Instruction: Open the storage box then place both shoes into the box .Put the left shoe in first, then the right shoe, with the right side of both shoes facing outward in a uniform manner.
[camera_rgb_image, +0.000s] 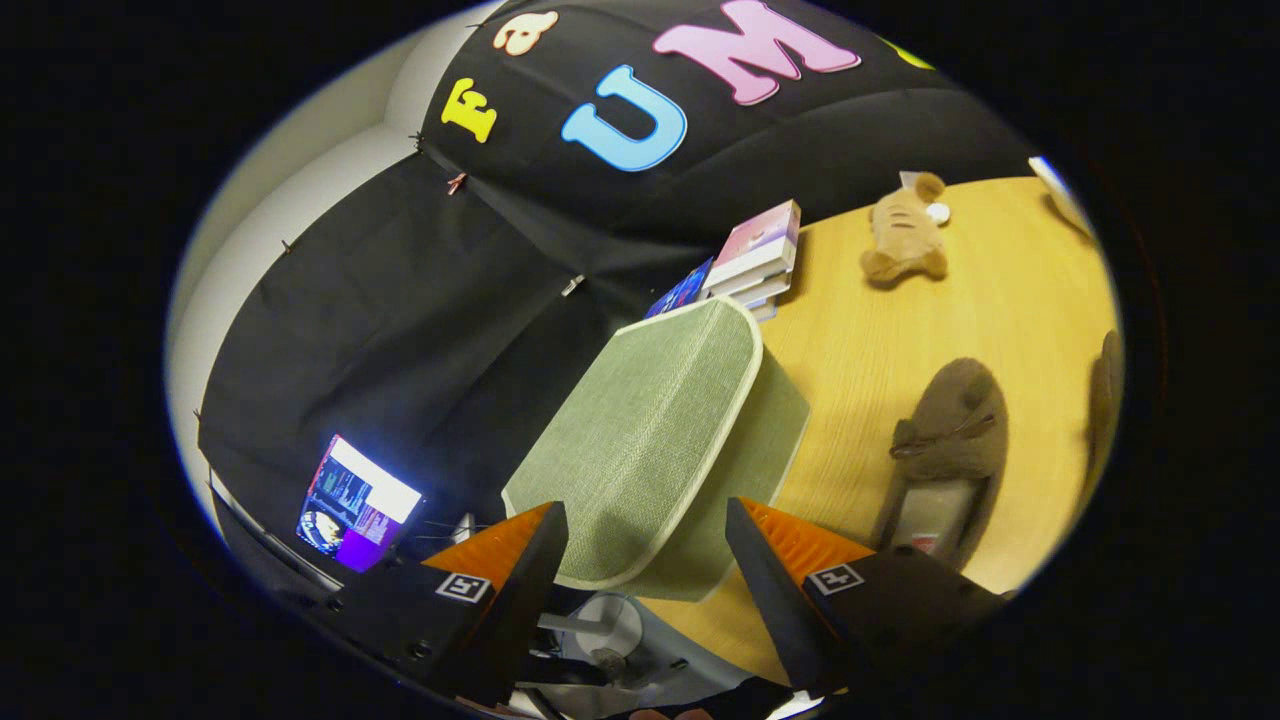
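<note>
I hold tongs (645, 520) wide, empty; box (660, 440) lid between tips, raised; shoe (945, 450) right, lengthwise on desk (1000, 290).

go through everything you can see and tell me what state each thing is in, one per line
gripper: jaws spread wide, the box lid's edge between them, not pressing on it
storage box: lid looks tilted up, inside hidden
brown shoe: on the table, outside the box
second shoe: on the table, mostly cut off
books: stacked
plush toy: lying flat
screen: lit
</note>
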